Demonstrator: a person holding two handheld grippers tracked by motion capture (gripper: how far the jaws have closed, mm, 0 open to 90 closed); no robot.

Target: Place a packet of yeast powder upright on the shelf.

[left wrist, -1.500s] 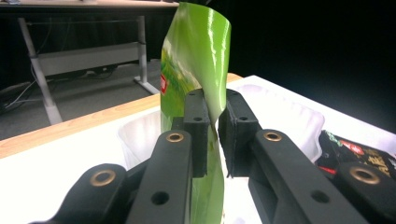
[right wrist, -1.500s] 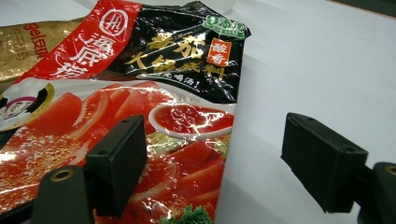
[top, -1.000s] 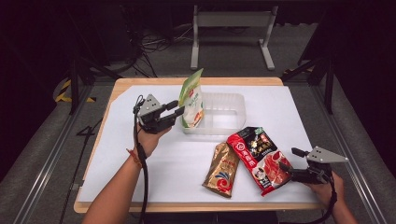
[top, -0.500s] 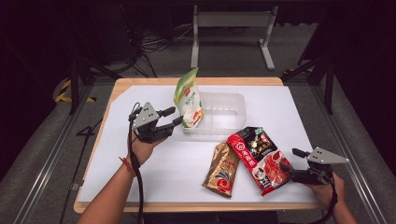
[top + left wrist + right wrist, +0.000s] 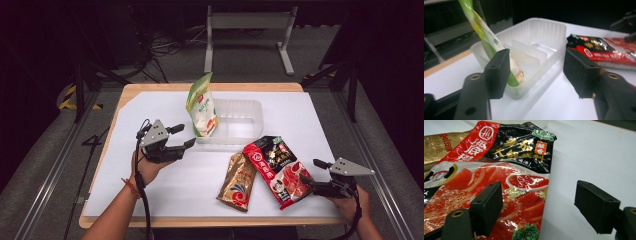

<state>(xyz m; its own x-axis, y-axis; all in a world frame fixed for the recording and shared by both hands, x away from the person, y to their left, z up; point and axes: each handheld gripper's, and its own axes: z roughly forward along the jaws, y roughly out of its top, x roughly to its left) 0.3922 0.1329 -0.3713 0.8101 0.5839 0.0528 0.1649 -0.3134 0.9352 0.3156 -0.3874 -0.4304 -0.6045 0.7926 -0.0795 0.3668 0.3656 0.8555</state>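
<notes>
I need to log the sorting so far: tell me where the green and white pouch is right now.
In the high view, the green and white pouch stands tilted in the left end of the clear plastic tray, just beyond the open left gripper.

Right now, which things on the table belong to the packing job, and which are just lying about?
In the job:
green-and-white snack pouch, standing in the clear plastic divided tray
left gripper, jaws just opened, empty

Lying about:
gold foil packet
red-and-black soup-base packet, beside the open right gripper
</notes>
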